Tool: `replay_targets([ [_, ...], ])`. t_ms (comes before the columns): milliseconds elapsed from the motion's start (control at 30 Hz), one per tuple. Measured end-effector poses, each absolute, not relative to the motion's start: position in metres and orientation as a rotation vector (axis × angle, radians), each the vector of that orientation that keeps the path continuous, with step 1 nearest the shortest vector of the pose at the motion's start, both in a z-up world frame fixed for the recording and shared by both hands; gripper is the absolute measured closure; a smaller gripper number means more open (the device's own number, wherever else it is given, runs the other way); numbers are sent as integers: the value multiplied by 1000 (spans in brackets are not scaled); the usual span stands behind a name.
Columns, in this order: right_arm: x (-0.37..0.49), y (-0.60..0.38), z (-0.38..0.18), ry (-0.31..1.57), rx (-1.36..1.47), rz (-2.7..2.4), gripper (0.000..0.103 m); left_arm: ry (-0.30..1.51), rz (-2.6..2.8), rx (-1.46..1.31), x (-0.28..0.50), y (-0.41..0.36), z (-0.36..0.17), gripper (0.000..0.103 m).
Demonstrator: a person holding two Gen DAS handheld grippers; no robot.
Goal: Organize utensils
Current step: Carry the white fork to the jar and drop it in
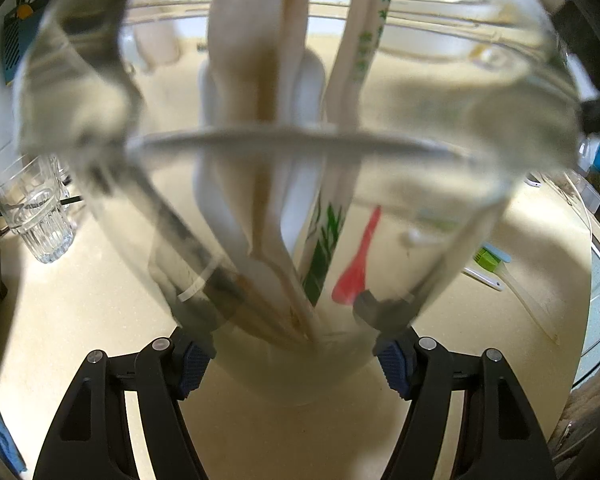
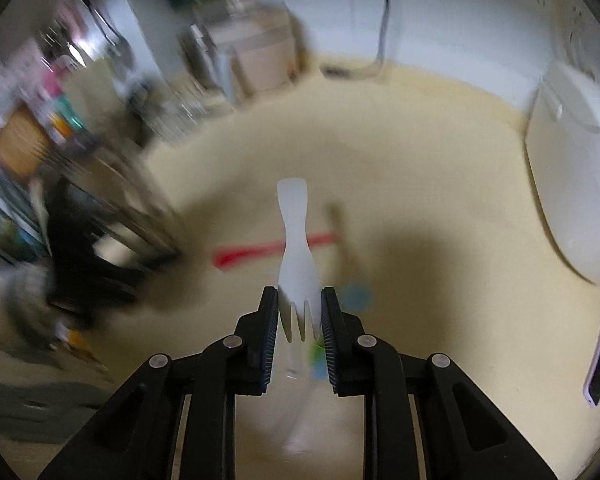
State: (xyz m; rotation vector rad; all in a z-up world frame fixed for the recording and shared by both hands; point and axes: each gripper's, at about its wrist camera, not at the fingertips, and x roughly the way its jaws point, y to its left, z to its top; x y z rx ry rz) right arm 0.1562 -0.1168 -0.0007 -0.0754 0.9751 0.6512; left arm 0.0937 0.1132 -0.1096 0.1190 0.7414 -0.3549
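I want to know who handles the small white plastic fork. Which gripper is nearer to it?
Right. The right gripper clamps the small white plastic fork by its tines; the left gripper grips a clear glass of utensils.

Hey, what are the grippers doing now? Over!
Left gripper shut on glass of utensils. Right gripper shut on white fork. Red spoon on counter.

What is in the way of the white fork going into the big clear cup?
Nothing visible blocks it. The right gripper holds the white fork above the counter. The left gripper holds the clear cup, already holding chopsticks and white utensils, with open room inside.
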Motion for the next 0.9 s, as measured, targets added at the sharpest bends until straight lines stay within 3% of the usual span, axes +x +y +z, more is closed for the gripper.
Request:
replay_targets([
  [133,135,-94,51,871,-62,811,82,742,-355,119,93,113,-110,30],
  [300,121,-49,77,852,-238,907,82,743,-356,117,92,111,-111,30],
  [633,101,31,52,884,-1005,864,82,745,-357,117,92,110,-111,30],
  [767,92,51,38,799,-1305,856,82,745,-357,116,93,111,-112,30],
  [900,93,69,33,726,-1427,847,82,746,-358,115,93,112,-112,30],
])
